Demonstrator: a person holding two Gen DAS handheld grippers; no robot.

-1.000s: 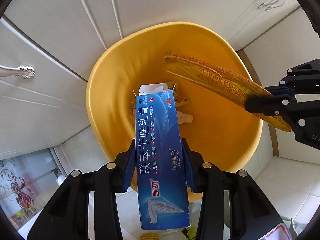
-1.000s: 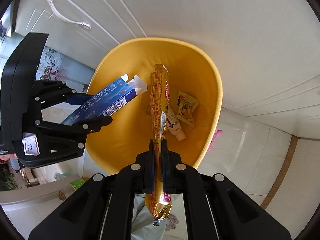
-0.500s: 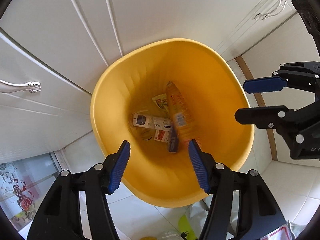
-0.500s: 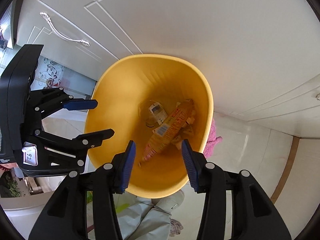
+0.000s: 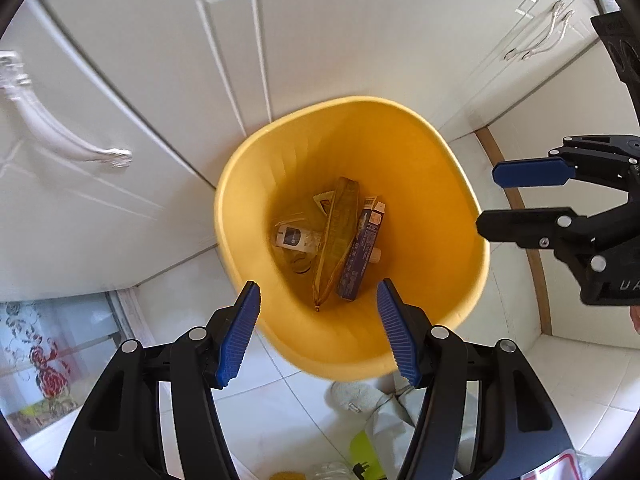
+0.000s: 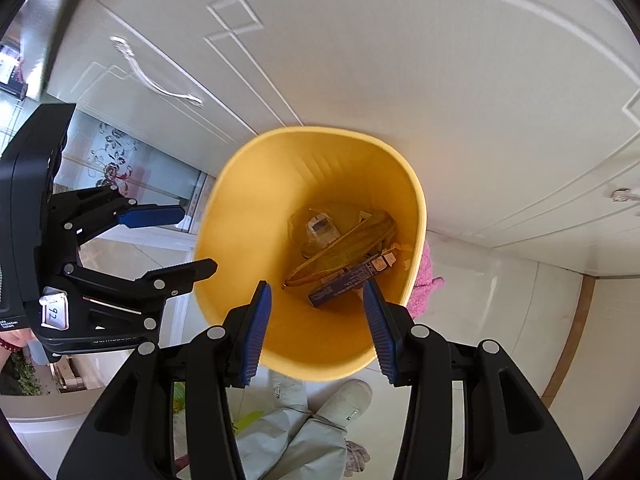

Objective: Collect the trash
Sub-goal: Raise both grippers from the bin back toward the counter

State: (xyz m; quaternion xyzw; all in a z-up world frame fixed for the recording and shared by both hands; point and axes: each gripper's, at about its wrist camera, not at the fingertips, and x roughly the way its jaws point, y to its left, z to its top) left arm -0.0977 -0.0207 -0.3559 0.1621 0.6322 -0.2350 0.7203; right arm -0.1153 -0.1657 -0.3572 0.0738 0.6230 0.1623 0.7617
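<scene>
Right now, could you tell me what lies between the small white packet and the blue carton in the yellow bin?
In the left wrist view, the long yellow snack wrapper lies between the small white packet and the blue carton.

In the bin (against cupboards), box seemingly beside wrapper.

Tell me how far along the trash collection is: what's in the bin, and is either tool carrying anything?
Done: the blue box and the long yellow wrapper lie at the bottom of the yellow bin, beside a small white pack. In hand: nothing; the left tool and right tool hang open above the bin. Left: these views don't show clearly what trash remains; only some items at the left view's bottom edge.
</scene>
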